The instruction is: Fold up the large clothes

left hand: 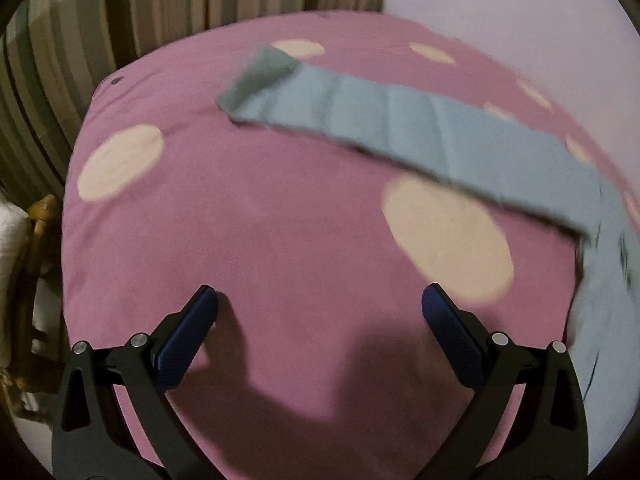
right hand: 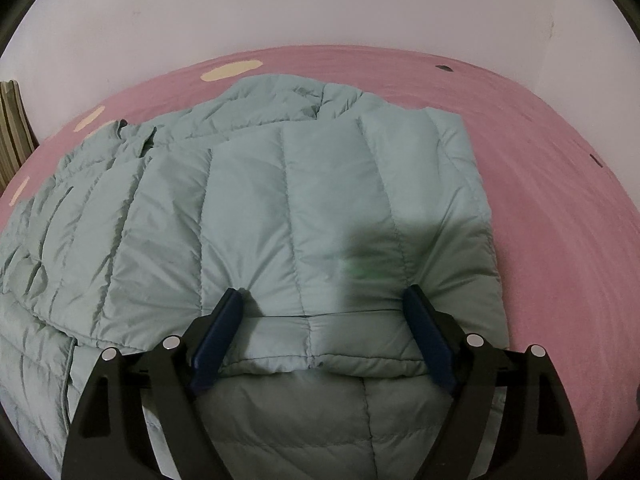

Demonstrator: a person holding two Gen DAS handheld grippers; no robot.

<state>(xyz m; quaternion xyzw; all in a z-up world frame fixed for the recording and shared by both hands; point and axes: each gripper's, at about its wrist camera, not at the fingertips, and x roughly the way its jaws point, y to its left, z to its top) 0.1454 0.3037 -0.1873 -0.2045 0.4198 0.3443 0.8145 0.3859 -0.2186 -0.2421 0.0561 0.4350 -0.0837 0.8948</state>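
The right gripper (right hand: 320, 304) sits wide open on the puffy jacket (right hand: 248, 200), while the open left gripper (left hand: 320, 300) is over bare bed (left hand: 280, 216), the jacket's long sleeve (left hand: 400, 128) lying ahead.

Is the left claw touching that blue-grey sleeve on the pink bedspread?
Apart. The left wrist view shows the left claw open over bare pink bedspread, with the sleeve lying farther off and pink fabric plainly showing between them.
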